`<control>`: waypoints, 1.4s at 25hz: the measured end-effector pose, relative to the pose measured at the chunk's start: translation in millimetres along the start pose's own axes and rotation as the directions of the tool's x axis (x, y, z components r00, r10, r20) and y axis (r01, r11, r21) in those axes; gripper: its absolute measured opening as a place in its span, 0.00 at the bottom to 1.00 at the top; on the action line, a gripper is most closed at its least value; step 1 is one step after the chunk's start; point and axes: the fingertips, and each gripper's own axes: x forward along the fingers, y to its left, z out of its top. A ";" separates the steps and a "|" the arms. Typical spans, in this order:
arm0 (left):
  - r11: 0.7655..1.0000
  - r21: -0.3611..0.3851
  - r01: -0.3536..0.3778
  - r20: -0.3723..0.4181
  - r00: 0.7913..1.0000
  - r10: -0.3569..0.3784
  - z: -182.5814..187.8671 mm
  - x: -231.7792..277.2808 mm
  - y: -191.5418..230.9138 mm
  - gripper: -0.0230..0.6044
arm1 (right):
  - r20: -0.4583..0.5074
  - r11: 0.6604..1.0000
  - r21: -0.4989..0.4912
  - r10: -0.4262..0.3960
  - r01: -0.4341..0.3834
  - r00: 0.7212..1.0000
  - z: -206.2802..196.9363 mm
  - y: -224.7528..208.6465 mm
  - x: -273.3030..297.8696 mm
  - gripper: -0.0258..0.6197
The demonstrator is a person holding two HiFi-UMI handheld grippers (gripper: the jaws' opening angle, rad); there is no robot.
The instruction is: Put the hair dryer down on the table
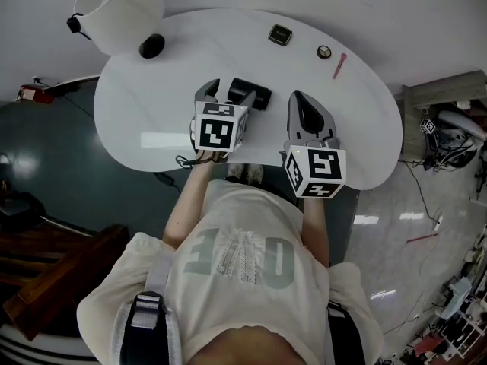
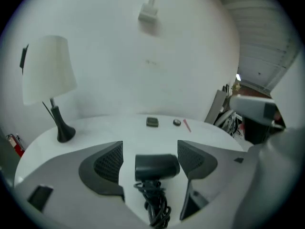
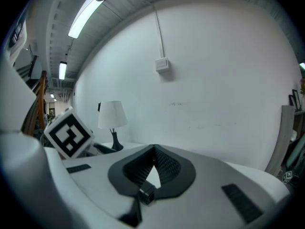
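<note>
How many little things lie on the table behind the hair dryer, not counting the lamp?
3: a dark square thing, a round thing right of it, a pink stick rightmost. None seems hidden.

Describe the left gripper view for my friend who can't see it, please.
A black hair dryer lies on a white table between the wide-open jaws of the left hand-held gripper, touched by neither. Its bundled cord trails toward the camera. A lamp with a white shade stands at the back left.
</note>
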 end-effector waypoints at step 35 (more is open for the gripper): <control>0.983 0.107 -0.151 0.628 0.776 0.051 144.1 -182.0 -23.9 0.05 | 0.274 0.994 -0.113 0.024 0.007 0.961 110.4 35.1 -27.9 0.04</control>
